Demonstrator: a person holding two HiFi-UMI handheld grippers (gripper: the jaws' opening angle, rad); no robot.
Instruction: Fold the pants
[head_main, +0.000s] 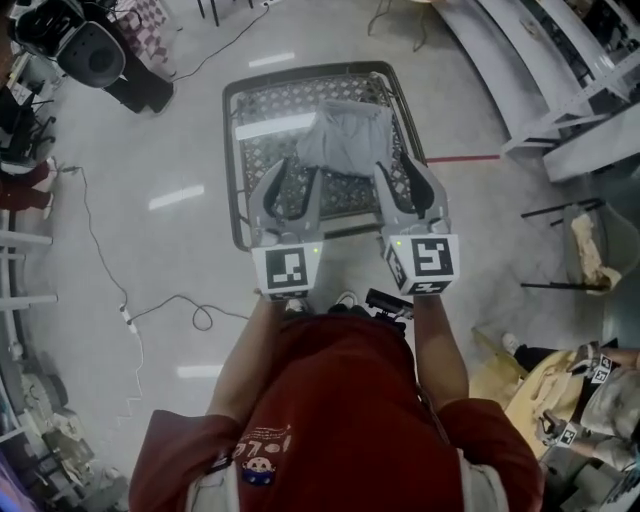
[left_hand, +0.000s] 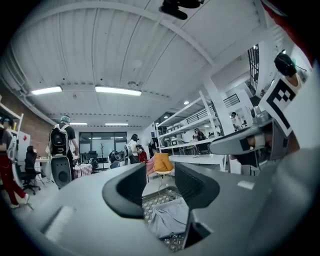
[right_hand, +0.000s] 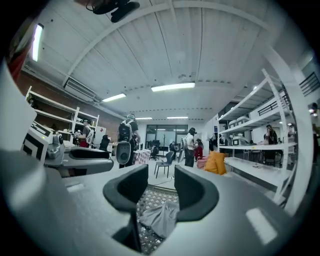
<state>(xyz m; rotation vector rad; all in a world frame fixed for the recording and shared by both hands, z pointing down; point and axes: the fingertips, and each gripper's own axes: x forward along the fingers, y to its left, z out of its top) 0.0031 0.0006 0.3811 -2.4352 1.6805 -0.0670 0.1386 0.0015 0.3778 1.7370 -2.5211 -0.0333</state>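
Note:
The grey pants lie in a folded bundle on a patterned table with a metal rim, toward its far right part. Both grippers are held level above the table's near edge, apart from the cloth. My left gripper stands open with nothing between its jaws. My right gripper is open and empty as well. In the left gripper view the pants show below and beyond the left gripper. The right gripper view shows the pants under the right gripper.
A black speaker stands at the far left, and cables trail over the floor left of the table. White shelving runs along the right. Several people stand far off in the room, near an orange chair.

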